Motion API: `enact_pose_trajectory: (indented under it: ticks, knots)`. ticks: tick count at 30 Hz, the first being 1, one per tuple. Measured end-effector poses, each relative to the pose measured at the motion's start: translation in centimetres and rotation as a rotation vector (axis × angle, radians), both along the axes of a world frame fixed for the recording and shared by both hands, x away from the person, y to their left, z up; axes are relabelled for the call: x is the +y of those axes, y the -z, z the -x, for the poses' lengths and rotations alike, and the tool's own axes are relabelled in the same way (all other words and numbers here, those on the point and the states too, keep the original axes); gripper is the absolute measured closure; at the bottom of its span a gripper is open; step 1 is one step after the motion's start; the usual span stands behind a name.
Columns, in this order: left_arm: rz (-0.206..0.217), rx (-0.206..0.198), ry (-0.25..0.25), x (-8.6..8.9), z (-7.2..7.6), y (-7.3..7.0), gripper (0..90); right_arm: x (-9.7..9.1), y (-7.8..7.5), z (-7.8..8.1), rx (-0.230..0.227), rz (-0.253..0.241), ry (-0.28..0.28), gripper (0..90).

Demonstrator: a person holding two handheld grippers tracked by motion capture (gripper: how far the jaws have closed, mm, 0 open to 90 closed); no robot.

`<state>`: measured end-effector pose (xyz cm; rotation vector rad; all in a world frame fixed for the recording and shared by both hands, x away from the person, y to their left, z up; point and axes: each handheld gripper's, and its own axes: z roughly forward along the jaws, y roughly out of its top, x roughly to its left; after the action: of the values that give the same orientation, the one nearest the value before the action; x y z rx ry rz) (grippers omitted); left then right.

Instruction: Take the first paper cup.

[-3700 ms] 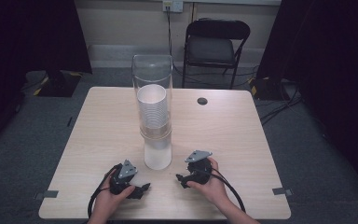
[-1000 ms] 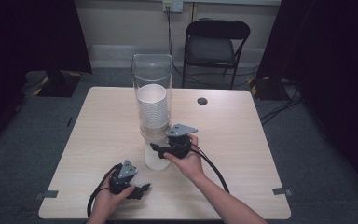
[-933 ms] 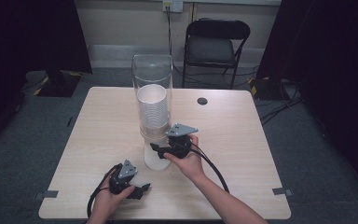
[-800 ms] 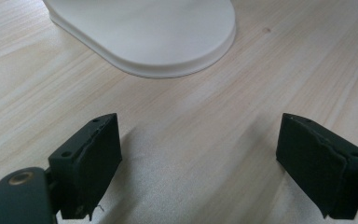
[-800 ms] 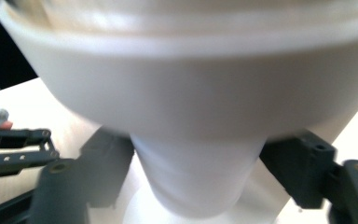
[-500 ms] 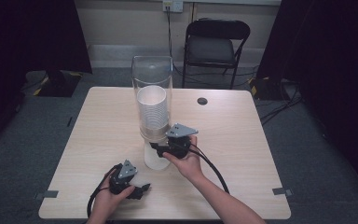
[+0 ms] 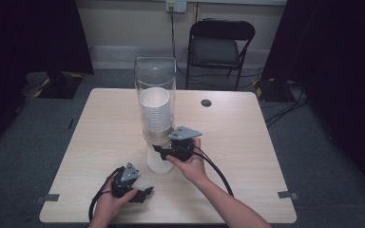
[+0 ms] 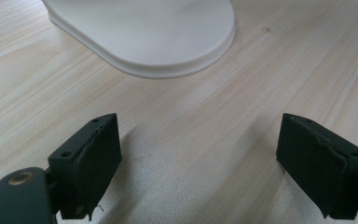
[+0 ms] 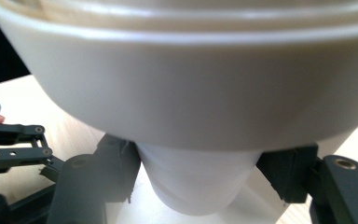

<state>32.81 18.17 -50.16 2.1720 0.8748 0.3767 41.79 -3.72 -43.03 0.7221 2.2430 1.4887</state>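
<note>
The right gripper's [image 7: 164, 153] jaws pinch the lowest paper cup [image 9: 198, 182] where it pokes out beneath the dispenser's collar [image 9: 191, 93]. The dispenser [image 7: 155, 102] stands mid-tabletop, nearer the front edge. The left gripper [image 7: 145, 193] rests spread and empty by the front edge, facing the white base [image 8: 144, 32]. This looks like drawing a cup; next likely a straight downward pull

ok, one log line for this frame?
scene: cup dispenser on table | right gripper: jaws around lowest cup, contact unclear | left gripper: open, on table near base
</note>
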Motion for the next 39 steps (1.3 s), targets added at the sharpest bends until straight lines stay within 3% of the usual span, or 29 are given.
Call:
enact_pose_trajectory:
  ticks: [4,5,6,7,8,9,11,12,14,15,18,23,24,28,29,32,39]
  knots:
    - [0.0,-0.001,0.0,0.0,0.0,0.0,13.3,-0.1,0.1,0.0,0.009,0.006,-0.006,36.8]
    - [-0.004,0.004,-0.001,0.0,0.0,0.0,13.2,0.0,0.2,-0.2,0.013,0.04,-0.014,40.6]
    - [-0.004,0.004,-0.001,0.0,0.0,0.0,13.2,0.0,0.2,-0.2,0.013,0.04,-0.014,40.6]
    - [-0.019,0.0,0.006,0.1,0.0,-0.1,13.1,-0.6,5.2,-0.4,0.129,0.204,-0.009,40.3]
    - [-0.019,0.0,0.006,0.1,0.0,-0.1,13.1,-0.6,5.2,-0.4,0.129,0.204,-0.009,40.3]
    - [-0.02,0.0,0.016,0.1,0.0,-0.1,13.1,-1.8,5.9,0.2,0.114,0.087,0.018,38.6]
    - [-0.014,0.006,0.014,0.1,0.0,-0.1,12.7,-1.7,5.6,0.5,0.093,0.109,0.006,37.7]
    - [-0.012,0.009,0.024,0.1,0.0,-0.1,12.2,-1.6,4.5,0.2,0.126,0.117,-0.023,36.5]
    - [-0.017,0.008,0.023,0.1,0.0,-0.1,12.2,-1.7,4.2,0.1,0.132,0.127,-0.024,36.2]
    - [-0.016,0.01,0.023,0.1,0.0,-0.1,12.2,-2.0,3.9,-0.1,0.122,0.187,-0.043,35.8]
    - [-0.012,0.009,0.028,0.2,0.0,-0.1,11.9,-2.4,4.0,-0.1,0.127,0.214,-0.046,35.5]
    - [-0.025,0.0,0.038,0.2,-0.1,-0.1,11.9,-4.2,4.5,0.1,0.132,0.242,-0.019,34.8]
    - [-0.018,0.005,0.033,0.2,-0.1,-0.1,11.9,-5.2,4.4,0.2,0.121,0.259,0.001,34.4]
    - [-0.017,0.004,0.034,0.2,-0.1,-0.1,11.7,-6.3,4.3,0.3,0.125,0.263,0.034,34.0]
    - [-0.016,0.004,0.033,0.2,-0.1,-0.1,11.6,-7.3,4.1,0.1,0.117,0.268,0.06,33.6]
    - [-0.023,0.008,0.025,0.1,0.0,-0.1,11.1,-8.3,4.2,-0.3,0.147,0.271,0.094,33.1]
    - [-0.012,0.006,0.026,0.1,-0.1,0.0,11.0,-10.2,4.5,-1.3,0.153,0.289,0.175,31.9]
